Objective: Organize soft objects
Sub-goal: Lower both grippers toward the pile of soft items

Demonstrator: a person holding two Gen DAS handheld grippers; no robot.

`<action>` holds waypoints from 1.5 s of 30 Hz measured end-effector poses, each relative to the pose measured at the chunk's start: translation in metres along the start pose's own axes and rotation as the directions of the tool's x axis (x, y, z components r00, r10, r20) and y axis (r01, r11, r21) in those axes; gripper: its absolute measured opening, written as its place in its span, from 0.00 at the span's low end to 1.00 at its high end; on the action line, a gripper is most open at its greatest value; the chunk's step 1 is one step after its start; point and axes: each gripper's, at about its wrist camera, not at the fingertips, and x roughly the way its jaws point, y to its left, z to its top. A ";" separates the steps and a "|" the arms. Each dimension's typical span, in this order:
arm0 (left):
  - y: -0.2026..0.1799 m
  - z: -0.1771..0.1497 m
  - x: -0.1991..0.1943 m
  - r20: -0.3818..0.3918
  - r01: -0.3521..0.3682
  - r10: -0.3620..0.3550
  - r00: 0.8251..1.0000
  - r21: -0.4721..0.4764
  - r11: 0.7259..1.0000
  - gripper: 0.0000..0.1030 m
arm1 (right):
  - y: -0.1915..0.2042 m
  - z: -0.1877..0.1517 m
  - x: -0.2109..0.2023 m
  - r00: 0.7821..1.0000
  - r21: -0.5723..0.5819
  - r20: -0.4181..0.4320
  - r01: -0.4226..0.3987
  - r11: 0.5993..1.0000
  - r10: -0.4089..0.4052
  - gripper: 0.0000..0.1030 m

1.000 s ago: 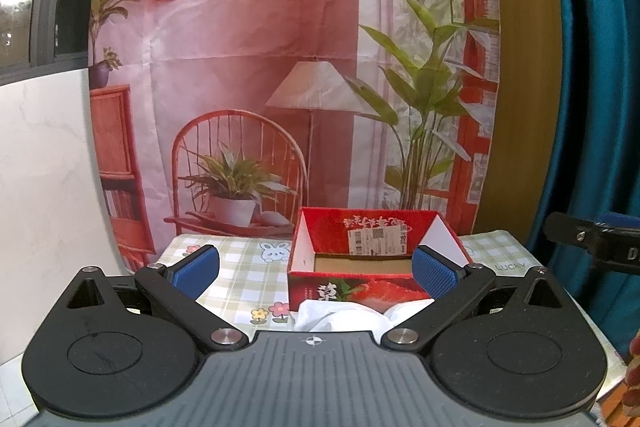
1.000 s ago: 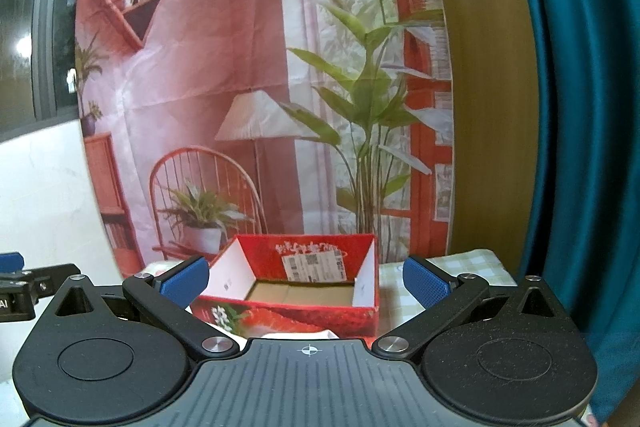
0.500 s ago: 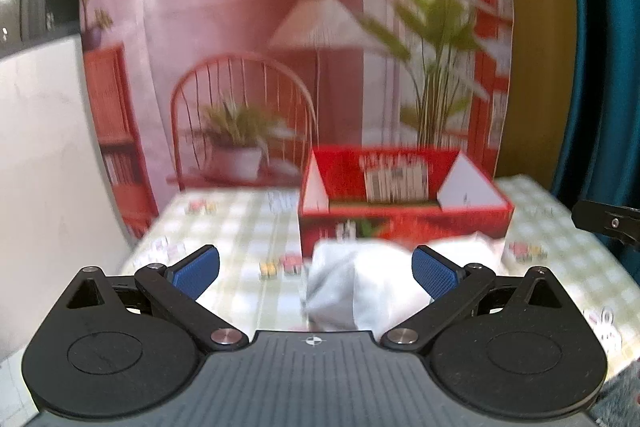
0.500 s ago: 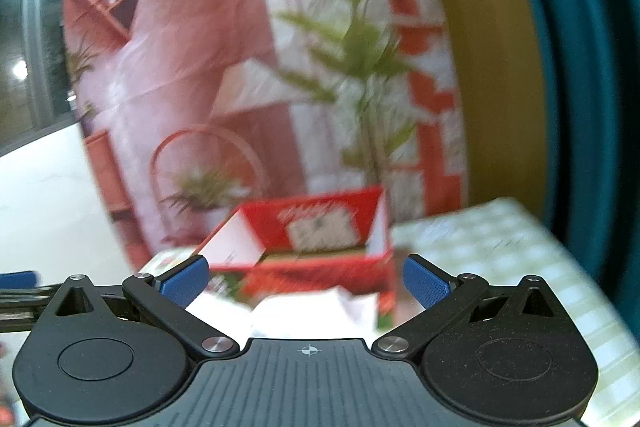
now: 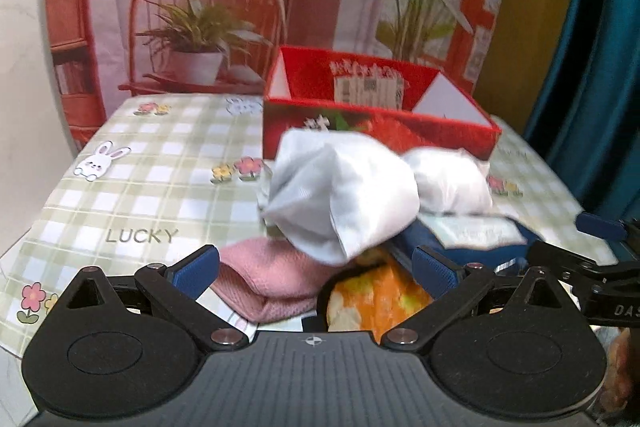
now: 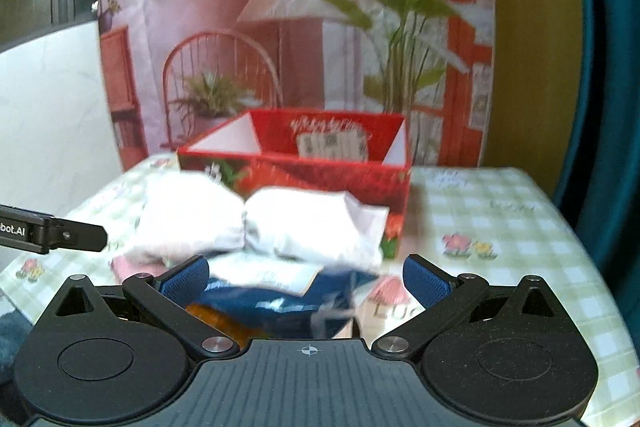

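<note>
Hovering wide open and empty, left tool (image 5: 316,267) faces the pink towel (image 5: 264,281), right tool (image 6: 306,281) the blue pouch (image 6: 280,301).

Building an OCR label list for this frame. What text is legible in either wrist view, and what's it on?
"LUCKY": checked tablecloth, left wrist view.
"bot.AI" (start cut off): left tool's arm, right wrist view.
"DAS" (cut off): right tool's arm, left wrist view.
Shipping label inside the red box: too blurred.
White print on the box front: unreadable.
Label on the navy item: blurred.
</note>
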 end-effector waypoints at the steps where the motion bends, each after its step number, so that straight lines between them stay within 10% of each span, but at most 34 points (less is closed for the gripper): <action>1: -0.004 -0.003 0.001 -0.009 -0.002 0.002 1.000 0.008 1.000 1.00 | 0.001 -0.002 0.005 1.000 0.005 -0.023 -0.010 1.000 0.010 1.00; 22: 0.018 -0.036 0.092 -0.297 0.031 -0.071 0.952 -0.135 0.990 1.00 | -0.001 -0.042 0.062 0.959 -0.026 -0.280 -0.042 0.999 0.034 0.86; 45: 0.009 -0.042 0.127 -0.323 -0.022 -0.006 0.946 -0.082 0.996 1.00 | 0.003 -0.043 0.057 0.961 -0.040 -0.263 -0.098 0.994 0.084 0.72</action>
